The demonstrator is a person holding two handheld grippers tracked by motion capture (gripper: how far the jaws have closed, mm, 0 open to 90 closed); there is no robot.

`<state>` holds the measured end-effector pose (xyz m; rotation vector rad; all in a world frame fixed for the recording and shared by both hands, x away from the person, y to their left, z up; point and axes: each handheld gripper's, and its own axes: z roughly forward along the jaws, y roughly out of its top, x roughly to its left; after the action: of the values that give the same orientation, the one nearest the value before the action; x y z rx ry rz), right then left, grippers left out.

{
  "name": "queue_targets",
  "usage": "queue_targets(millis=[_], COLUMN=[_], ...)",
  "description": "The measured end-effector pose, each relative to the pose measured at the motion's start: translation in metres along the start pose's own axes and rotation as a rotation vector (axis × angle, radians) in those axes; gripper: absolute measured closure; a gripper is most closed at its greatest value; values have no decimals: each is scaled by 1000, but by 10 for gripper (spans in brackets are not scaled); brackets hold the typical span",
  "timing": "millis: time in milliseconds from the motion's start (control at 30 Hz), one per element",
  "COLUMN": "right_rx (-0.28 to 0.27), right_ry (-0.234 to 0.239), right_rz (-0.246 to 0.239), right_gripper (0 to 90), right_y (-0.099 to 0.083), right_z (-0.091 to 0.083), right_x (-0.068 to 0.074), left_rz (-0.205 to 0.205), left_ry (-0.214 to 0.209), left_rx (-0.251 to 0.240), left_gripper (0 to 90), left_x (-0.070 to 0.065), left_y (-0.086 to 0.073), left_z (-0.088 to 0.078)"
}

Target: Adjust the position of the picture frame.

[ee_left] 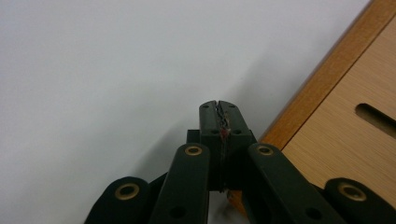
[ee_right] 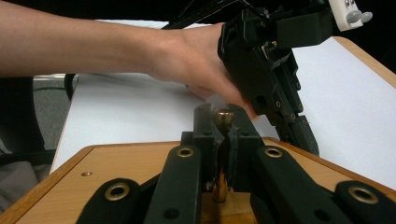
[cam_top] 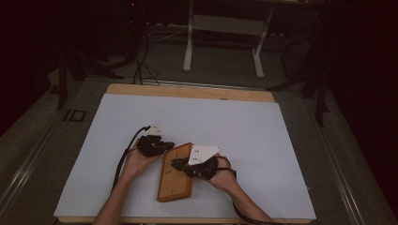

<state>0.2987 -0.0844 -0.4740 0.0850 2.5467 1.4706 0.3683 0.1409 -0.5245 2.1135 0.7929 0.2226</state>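
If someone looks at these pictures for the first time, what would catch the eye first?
Probably the wooden board, lying near the front edge of the white table. Over it, the right tongs are shut on a small brass pin. The left tongs are shut on nothing, just beside the board's edge.

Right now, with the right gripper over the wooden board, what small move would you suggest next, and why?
Probably lift the right gripper straight up a little: its jaws are shut on a brass pin standing over the wooden board, while the left gripper, shut and empty, rests on the white table beside the board's edge.
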Motion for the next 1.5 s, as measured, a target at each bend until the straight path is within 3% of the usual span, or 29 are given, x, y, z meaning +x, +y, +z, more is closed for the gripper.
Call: queue_targets(millis=[367,700,1500], right_rx=[28,94,279], right_ry=[10,18,-147], right_rz=[-18,-28,15], right_gripper=[843,843,842], right_y=[-3,-7,-14], right_z=[-4,-13,-26], right_x=[-9,-21,-55], left_rz=[13,16,-6], left_ry=[-28,-14,-1], left_rx=[56,94,110], left_gripper=[900,900,900], left_x=[-3,-5,-8], left_y=[0,0,-1], left_z=[2,6,8])
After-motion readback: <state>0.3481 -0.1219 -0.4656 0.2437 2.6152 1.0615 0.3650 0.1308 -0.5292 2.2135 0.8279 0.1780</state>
